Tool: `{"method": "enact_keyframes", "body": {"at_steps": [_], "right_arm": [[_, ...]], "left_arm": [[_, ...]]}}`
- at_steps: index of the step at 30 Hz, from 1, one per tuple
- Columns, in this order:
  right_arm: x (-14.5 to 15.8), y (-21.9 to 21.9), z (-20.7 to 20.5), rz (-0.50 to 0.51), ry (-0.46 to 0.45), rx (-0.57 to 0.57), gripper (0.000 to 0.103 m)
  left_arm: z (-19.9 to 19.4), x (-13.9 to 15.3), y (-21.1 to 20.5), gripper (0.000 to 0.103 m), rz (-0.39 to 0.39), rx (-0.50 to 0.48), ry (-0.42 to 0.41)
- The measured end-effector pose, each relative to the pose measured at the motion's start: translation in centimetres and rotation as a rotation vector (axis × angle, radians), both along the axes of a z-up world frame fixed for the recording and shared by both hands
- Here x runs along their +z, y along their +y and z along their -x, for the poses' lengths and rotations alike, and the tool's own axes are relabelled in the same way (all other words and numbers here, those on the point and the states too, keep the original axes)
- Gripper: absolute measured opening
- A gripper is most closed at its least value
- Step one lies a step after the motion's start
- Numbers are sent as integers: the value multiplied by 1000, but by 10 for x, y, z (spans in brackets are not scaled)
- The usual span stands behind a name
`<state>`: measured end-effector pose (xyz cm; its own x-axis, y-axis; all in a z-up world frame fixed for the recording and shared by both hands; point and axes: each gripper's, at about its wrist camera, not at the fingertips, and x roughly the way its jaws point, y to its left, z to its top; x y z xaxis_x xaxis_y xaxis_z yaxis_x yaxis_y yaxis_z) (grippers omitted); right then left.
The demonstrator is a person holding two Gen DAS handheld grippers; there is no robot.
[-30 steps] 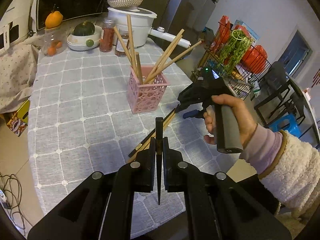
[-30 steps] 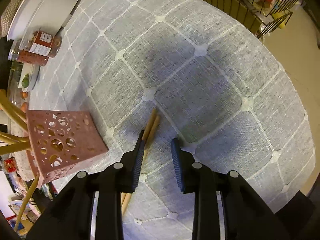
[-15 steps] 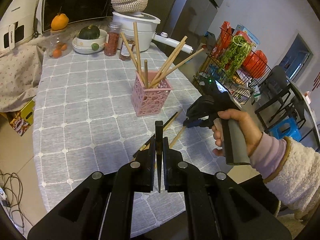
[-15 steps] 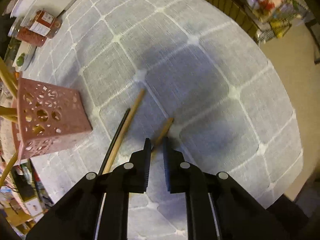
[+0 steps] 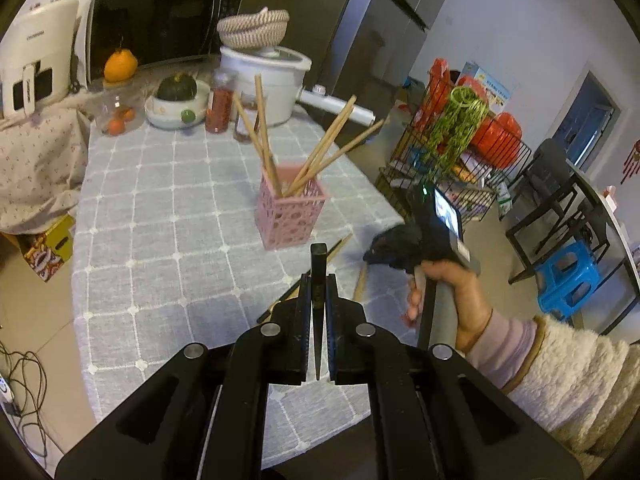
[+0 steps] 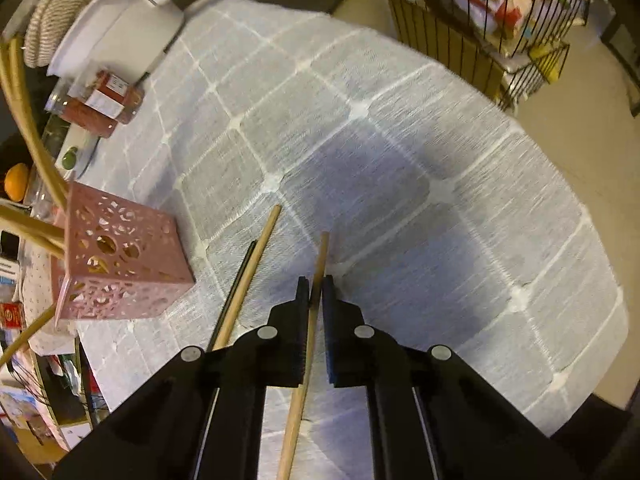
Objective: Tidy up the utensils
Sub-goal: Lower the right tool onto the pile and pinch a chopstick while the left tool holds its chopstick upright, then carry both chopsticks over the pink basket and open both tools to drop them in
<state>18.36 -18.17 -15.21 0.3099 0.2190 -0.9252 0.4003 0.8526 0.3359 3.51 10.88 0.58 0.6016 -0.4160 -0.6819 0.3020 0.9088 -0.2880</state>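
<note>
Chopsticks fill both your grippers. Your left gripper is clamped on 1 dark chopstick, its blunt end poking out past the fingertips. Your right gripper has pinched 1 wooden chopstick over the checked tablecloth. Beside it, 1 more wooden chopstick and 1 black chopstick lie touching on the cloth, near the pink perforated holder, which holds several wooden chopsticks.

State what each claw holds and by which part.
Left claw: a dark chopstick, clamped just below its thick end. Right claw: a wooden chopstick, clamped near one end.
</note>
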Motion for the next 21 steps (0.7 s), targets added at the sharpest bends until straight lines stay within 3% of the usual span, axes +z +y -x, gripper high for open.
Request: {"method": "enact_keyframes", "body": {"at_steps": [3, 8, 16, 21], "right_arm": [[14, -13, 6, 22, -72, 31, 6], [64, -27, 29, 36, -220, 114, 6], [147, -35, 68, 49, -416, 263, 6], [183, -42, 77, 30, -500, 301, 6]], "left_arm": [[2, 12, -7, 6, -16, 19, -25], [1, 28, -24, 6, -48, 39, -64], [-21, 65, -42, 6, -17, 68, -114], [-42, 91, -52, 6, -9, 108, -158]]}}
